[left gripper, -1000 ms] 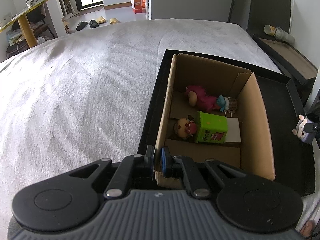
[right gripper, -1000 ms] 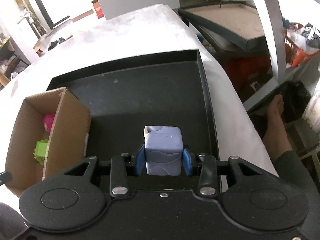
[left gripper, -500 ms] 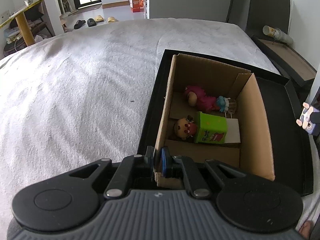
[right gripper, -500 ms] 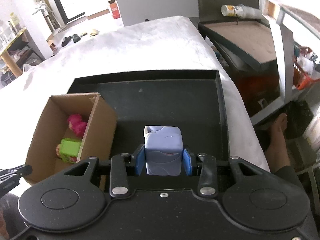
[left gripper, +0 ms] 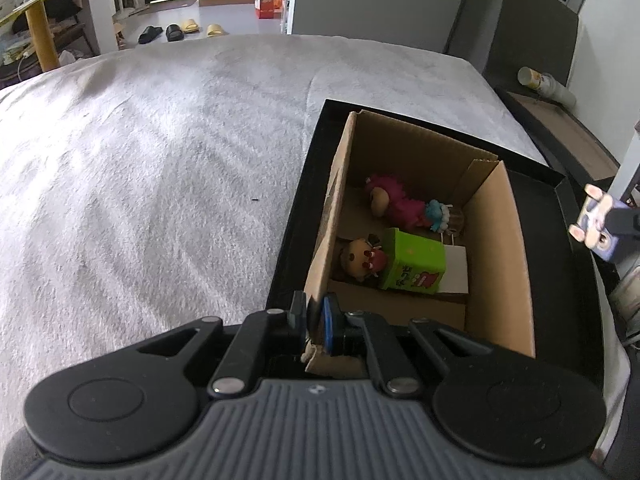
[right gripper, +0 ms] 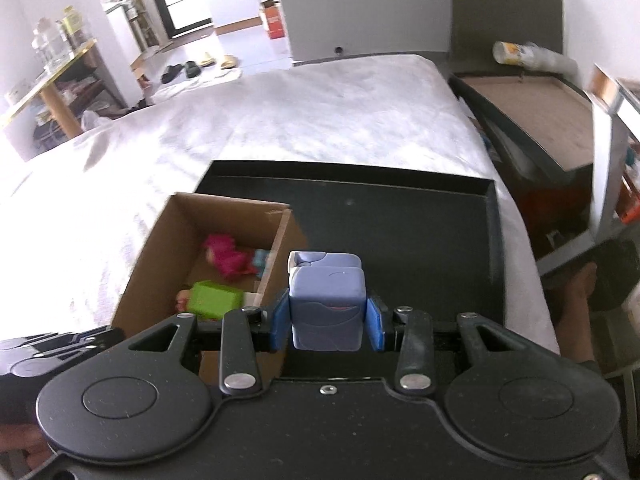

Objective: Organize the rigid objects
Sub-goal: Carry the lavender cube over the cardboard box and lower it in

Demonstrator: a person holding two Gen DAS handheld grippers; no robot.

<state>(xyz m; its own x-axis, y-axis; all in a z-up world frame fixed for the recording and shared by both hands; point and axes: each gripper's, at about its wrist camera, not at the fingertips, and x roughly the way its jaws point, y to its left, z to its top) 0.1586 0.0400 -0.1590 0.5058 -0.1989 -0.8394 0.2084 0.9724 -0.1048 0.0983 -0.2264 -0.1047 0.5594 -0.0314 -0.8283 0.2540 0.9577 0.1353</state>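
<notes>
**Both grippers engaged: left on the box wall, right on the blue figure**

Your left gripper [left gripper: 315,318] is clamped on the near corner of the cardboard box [left gripper: 496,248], its two blue pads pressed to either side of the left wall's edge. The box stands open-topped in the left part of the black tray [right gripper: 420,224], which rests on the white blanket [left gripper: 160,168].

Inside the box you can see three items. A pink plush figure [left gripper: 394,204] lies along the far end, with a small turquoise-haired piece just beside it on the right. Nearer to you, a green carton [left gripper: 414,266] lies on its side, touching a round-headed doll [left gripper: 360,260] at its left. A white card lies flat under the carton's right end.

Your right gripper [right gripper: 328,322] grips the blue block figure [right gripper: 326,304] between its two blue pads, one on each side face. From the right wrist view, the figure is held above the tray, just right of the box's right wall. From the left wrist view, the same figure [left gripper: 596,220] appears at the right edge of the frame, raised above the tray's right rim and well apart from the box interior.
</notes>
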